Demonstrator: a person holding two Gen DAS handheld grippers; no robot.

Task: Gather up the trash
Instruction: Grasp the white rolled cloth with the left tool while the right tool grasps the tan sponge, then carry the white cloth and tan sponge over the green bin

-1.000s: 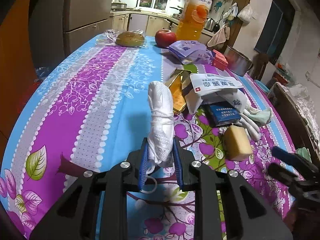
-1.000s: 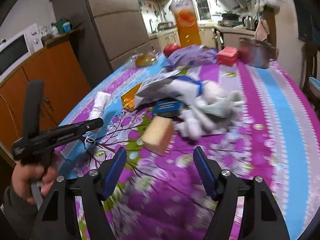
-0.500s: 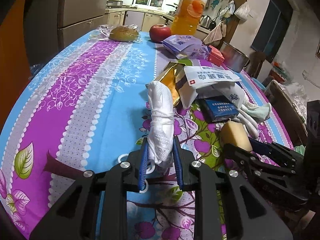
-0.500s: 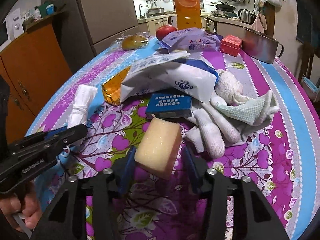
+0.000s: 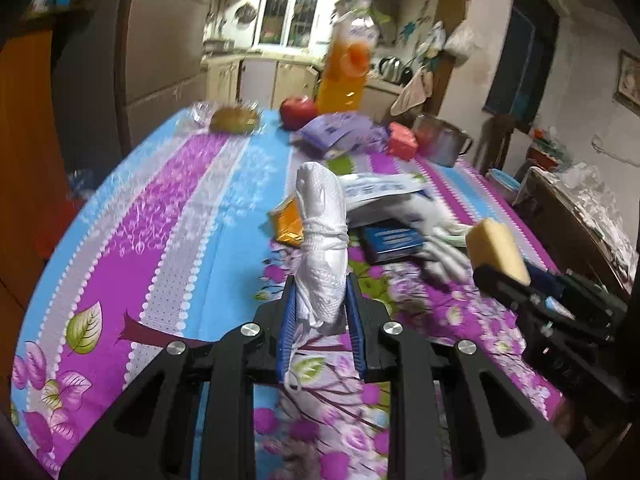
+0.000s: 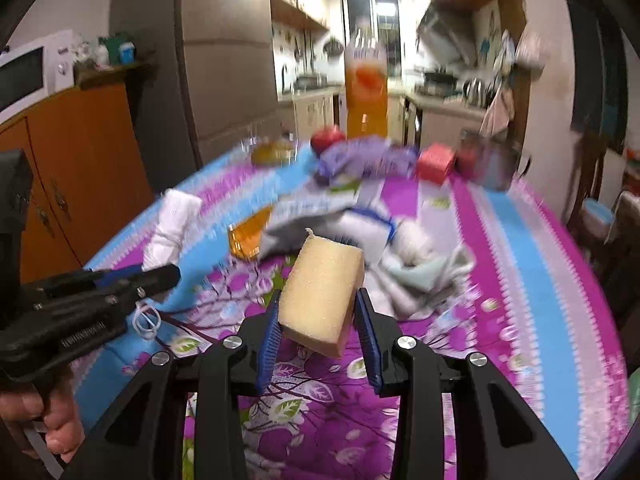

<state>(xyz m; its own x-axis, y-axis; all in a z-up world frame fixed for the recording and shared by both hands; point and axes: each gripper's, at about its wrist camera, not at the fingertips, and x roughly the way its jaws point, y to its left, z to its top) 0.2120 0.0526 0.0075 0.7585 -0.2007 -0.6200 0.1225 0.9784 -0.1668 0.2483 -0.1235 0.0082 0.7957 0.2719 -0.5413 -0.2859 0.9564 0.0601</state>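
My left gripper [image 5: 321,312] is shut on a rolled white face mask [image 5: 322,236] tied with its string, and holds it raised above the flowered tablecloth [image 5: 168,216]. My right gripper [image 6: 319,320] is shut on a yellow sponge [image 6: 322,288] and holds it lifted off the table. The sponge also shows at the right of the left wrist view [image 5: 496,250], and the mask at the left of the right wrist view [image 6: 172,226]. On the table lie a white-and-blue packet [image 5: 384,192], a blue box [image 5: 394,240], a gold wrapper [image 5: 288,222] and white gloves [image 5: 444,236].
At the far end stand an orange juice bottle [image 5: 346,76], a red apple [image 5: 298,112], a wrapped bun [image 5: 234,120], a purple packet [image 5: 340,132], a red box [image 5: 402,140] and a metal pot [image 5: 440,144]. An orange cabinet [image 6: 76,168] is at the left.
My right gripper closed on the yellow sponge and lifted it off the table. My left gripper raised the rolled mask higher. Both views have tilted up.
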